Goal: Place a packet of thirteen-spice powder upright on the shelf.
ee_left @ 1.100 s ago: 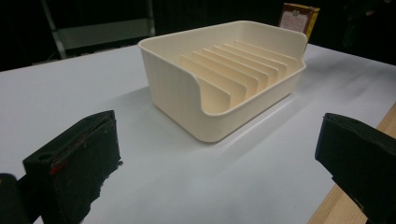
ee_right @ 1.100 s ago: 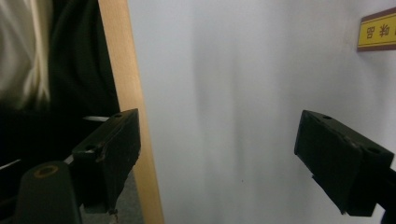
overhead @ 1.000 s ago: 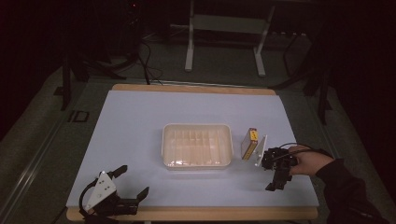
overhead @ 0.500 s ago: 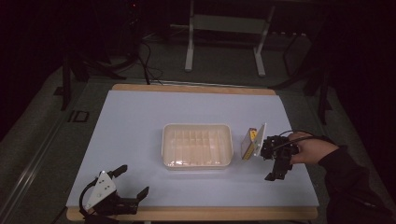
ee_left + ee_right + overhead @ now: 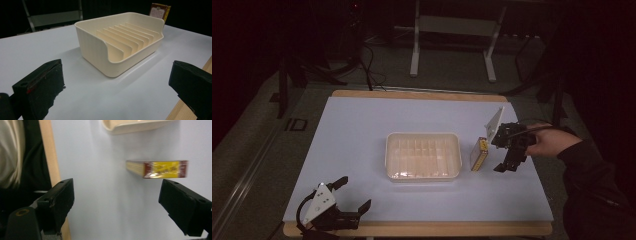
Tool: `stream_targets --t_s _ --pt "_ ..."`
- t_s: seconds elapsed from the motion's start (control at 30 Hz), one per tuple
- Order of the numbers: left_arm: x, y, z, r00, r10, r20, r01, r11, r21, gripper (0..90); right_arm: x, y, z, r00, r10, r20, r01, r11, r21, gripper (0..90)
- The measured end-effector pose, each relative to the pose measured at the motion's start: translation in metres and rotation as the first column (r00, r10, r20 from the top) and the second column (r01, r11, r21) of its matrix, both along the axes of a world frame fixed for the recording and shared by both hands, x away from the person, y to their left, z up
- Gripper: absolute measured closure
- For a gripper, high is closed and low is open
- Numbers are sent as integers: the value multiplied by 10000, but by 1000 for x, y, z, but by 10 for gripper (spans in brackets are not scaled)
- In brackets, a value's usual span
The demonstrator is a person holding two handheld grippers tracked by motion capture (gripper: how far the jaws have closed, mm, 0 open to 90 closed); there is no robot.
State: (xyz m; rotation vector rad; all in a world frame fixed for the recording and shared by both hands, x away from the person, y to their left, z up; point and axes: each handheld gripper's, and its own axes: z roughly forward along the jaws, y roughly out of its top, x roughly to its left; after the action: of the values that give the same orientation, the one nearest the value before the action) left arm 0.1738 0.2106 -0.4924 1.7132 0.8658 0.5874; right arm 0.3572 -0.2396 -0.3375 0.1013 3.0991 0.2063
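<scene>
From where I stand, the small yellow box (image 5: 479, 154) is up on its edge on the white table (image 5: 362, 135), just beside the cream tray (image 5: 423, 156) at the tray's three o'clock side, apart from its wall by a thin strip of table. The tray sits near the middle of the table, with a row of upright ribs inside it and nothing between them.

The right gripper (image 5: 507, 162) hangs in the air at about three o'clock from the box, held in the person's hand (image 5: 544, 142) that comes in from the table's right side, sleeve dark. Its jaws have just been opening wider and stand well apart, with nothing between them. In the right gripper view (image 5: 115, 202) the box lies beyond the jaws, its yellow and dark red face turned to the camera, and the tray's corner shows farther on at twelve o'clock.

The left gripper (image 5: 349, 200) rests on the table at the near left corner, around seven o'clock from the tray, with no hand on it. Its jaws are spread wide and empty, pointing toward the tray (image 5: 120, 42), and the box (image 5: 160, 11) peeks over the tray's far wall.
</scene>
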Motion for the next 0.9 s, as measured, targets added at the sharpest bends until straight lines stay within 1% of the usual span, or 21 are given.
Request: stream_targets --t_s 0.07,0.1,0.13,0.17,0.2,0.23,0.3,0.37,0.4,0.43,0.57,0.6,0.63,0.7,0.73,0.77,0.8,0.83,0.9 --pt "0 0 0 10000 -3 -12 3 10000 -25 1 5 0 2 9999 -121 35 121 9999 27 130" --pt "0 0 0 10000 -3 -12 3 10000 -25 1 5 0 2 9999 -121 35 121 9999 27 130" --pt "0 0 0 10000 -18 -25 18 10000 -45 1 10 1 2 9998 -171 114 172 9998 -27 129" --pt "0 0 0 10000 -18 -25 18 10000 -45 1 10 1 2 9998 -171 114 172 9998 -27 129" --pt "0 0 0 10000 -48 19 48 9999 -125 1 13 2 0 9989 -63 459 73 9998 -207 131" --pt "0 0 1 10000 -61 74 62 9998 -177 1 14 3 -1 9984 -79 554 95 9996 -275 132" --pt "0 1 1 10000 -72 63 73 9999 -154 1 16 4 -4 9958 -11 920 56 9988 -487 136" --pt "0 1 1 9999 -85 62 86 9998 -185 1 18 4 -5 9958 -40 914 85 9987 -499 135" --pt "0 1 1 9999 -85 62 86 9998 -185 1 20 4 -7 9966 -149 814 191 9985 -507 135" --pt "0 1 1 9999 -92 89 94 9997 -243 1 23 5 -10 9972 -119 734 174 9971 -746 141" --pt "0 1 1 9999 -143 47 144 9996 -224 1 28 6 -16 9977 -52 669 112 9958 -909 144" --pt "0 0 1 9999 -151 47 152 9996 -226 1 34 6 -18 9982 -112 597 157 9971 -749 147" --pt "0 0 1 9999 -159 43 160 9996 -226 1 34 6 -18 9982 -112 597 157 9971 -749 147" --pt "0 0 1 9999 -168 36 168 9996 -216 1 42 7 -23 9981 -196 592 229 9982 -554 167" --pt "0 0 1 9998 -172 40 173 9996 -218 1 42 7 -23 9981 -196 592 229 9982 -554 167" --pt "0 0 1 9998 -171 45 172 9996 -211 1 47 8 -26 9981 -214 575 240 9987 -448 169" --pt "0 0 1 9998 -171 45 172 9996 -211 1 47 8 -26 9981 -214 575 240 9987 -448 169" --pt "0 0 0 9998 -176 22 177 9997 -185 1 53 8 -30 9983 -223 544 239 9993 -283 195" --pt "0 0 0 9998 -185 16 186 9997 -165 1 55 8 -32 9983 -222 541 235 9995 -229 212"
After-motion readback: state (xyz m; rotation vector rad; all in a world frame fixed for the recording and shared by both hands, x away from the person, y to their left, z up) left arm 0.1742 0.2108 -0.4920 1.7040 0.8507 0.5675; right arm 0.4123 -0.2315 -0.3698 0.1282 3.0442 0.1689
